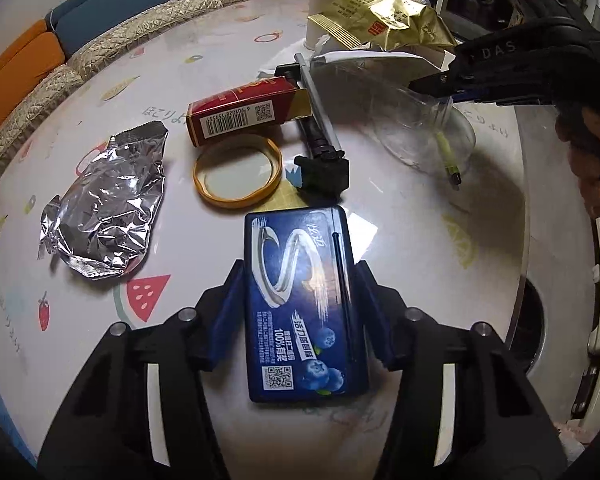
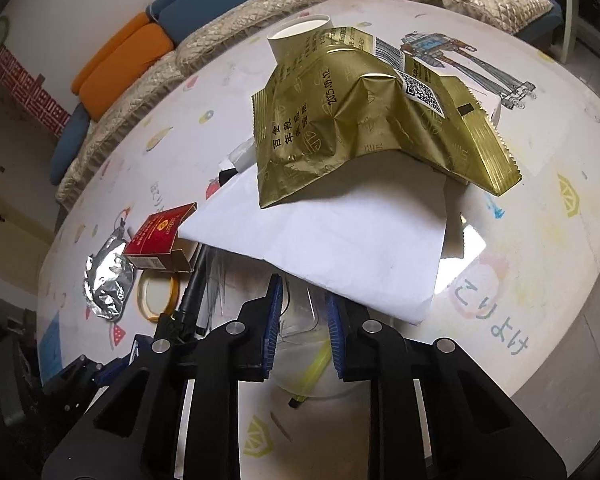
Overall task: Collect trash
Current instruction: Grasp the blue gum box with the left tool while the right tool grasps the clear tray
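Trash lies scattered across the tabletop. Left tongs straddle a blue gum box, blue pads snug on both long sides, box lying flat. Beyond it sit a yellow tape ring, a red carton and crumpled foil off to the left. Right tongs have narrowed on the rim of a clear plastic cup with a yellow-green pen inside; pads look close on the wall, firm contact hard to tell. White paper and a gold bag rest just ahead.
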A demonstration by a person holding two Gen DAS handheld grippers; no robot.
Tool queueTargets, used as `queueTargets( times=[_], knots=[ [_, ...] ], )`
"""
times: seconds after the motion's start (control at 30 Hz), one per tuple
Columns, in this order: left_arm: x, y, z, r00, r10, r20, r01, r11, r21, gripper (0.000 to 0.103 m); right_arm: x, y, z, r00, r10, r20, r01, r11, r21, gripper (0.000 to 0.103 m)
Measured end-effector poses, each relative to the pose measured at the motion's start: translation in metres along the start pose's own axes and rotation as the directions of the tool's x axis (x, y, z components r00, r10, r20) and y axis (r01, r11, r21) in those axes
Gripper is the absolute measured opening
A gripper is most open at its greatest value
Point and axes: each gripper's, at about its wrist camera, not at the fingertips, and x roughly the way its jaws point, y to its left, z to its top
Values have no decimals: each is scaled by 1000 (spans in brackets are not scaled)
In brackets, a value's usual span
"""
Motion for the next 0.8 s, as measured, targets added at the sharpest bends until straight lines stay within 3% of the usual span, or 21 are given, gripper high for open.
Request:
queueTargets(
  times=[0.47,0.8],
  knots=[
    [-66,11,-10,996,39,84,-35,998,-50,51,-70,22,-34,985,169,20,-167,984,-65,19],
    [-101,-38,-8,992,18,125,-27,997,66,51,-140,-6,-70,978,188,89,-180,980,-91,19]
  ],
)
